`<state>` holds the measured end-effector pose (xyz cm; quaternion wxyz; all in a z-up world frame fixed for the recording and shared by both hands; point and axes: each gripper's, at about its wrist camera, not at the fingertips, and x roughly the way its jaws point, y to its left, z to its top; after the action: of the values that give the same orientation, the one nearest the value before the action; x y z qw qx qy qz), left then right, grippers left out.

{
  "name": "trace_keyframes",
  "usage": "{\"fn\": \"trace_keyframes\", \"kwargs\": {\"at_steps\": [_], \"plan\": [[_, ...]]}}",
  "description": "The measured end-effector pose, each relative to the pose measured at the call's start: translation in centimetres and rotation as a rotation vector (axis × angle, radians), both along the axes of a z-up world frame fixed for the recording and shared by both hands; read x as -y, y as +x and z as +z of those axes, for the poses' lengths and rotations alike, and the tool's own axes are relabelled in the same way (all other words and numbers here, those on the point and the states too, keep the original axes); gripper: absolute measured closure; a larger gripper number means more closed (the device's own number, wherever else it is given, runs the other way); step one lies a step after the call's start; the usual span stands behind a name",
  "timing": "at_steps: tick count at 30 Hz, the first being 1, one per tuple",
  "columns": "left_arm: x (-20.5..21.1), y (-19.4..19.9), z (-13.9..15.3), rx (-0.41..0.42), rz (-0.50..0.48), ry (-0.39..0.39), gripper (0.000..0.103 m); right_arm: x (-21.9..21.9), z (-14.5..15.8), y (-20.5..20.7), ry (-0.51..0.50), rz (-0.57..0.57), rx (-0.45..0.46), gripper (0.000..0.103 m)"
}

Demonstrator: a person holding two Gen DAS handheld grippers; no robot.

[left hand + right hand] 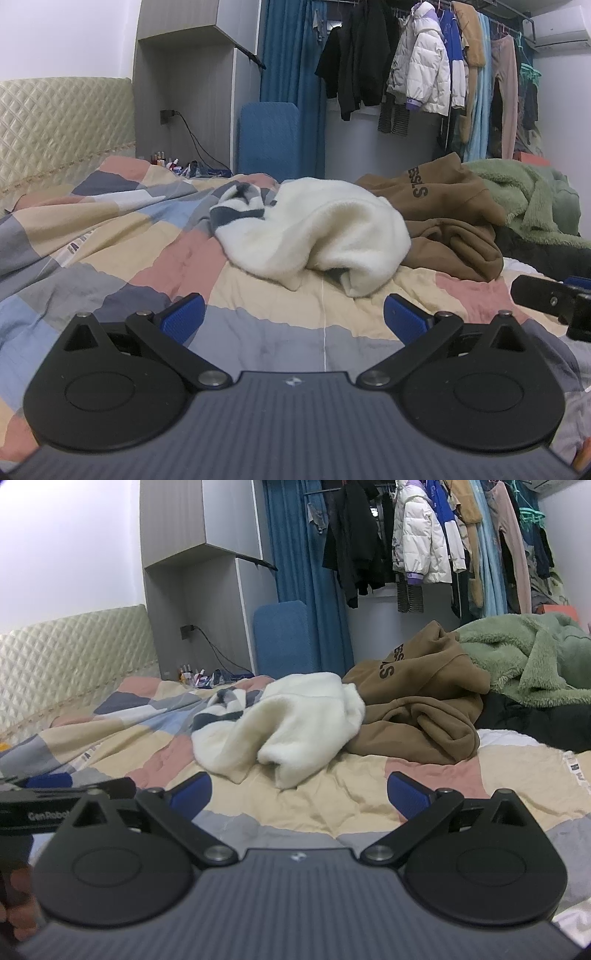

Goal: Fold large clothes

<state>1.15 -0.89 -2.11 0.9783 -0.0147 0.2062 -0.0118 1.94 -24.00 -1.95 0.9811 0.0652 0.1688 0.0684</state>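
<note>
A crumpled white fleece garment (317,232) with a grey-and-white striped part lies on the patchwork quilt (122,243), ahead of my left gripper (293,317). That gripper is open and empty, low over the quilt. The garment also shows in the right wrist view (291,723), ahead and slightly left of my right gripper (299,794), which is open and empty. A brown hoodie (443,218) with black lettering lies bunched just right of the white garment, touching it; it also shows in the right wrist view (417,709). The right gripper's side shows at the left view's right edge (554,299).
A green fleece blanket (524,657) and a dark garment (535,720) lie at the bed's right. A padded headboard (62,122) is at the left, a grey cabinet (184,92) and blue chair (269,136) behind the bed. Hanging clothes (424,66) fill a rail at the back.
</note>
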Motion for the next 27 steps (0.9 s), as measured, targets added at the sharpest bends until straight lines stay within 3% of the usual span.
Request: {"fn": "trace_keyframes", "kwargs": {"at_steps": [18,27], "plan": [[-0.2,3.4,-0.5,-0.013,-0.012,0.012,0.000,0.4,-0.9,1.8,0.099,0.005,-0.071,0.000],[-1.0,6.0,0.4,-0.033,-0.007,-0.013,0.000,0.0,0.4,4.0,0.116,0.001,-0.068,0.000]]}}
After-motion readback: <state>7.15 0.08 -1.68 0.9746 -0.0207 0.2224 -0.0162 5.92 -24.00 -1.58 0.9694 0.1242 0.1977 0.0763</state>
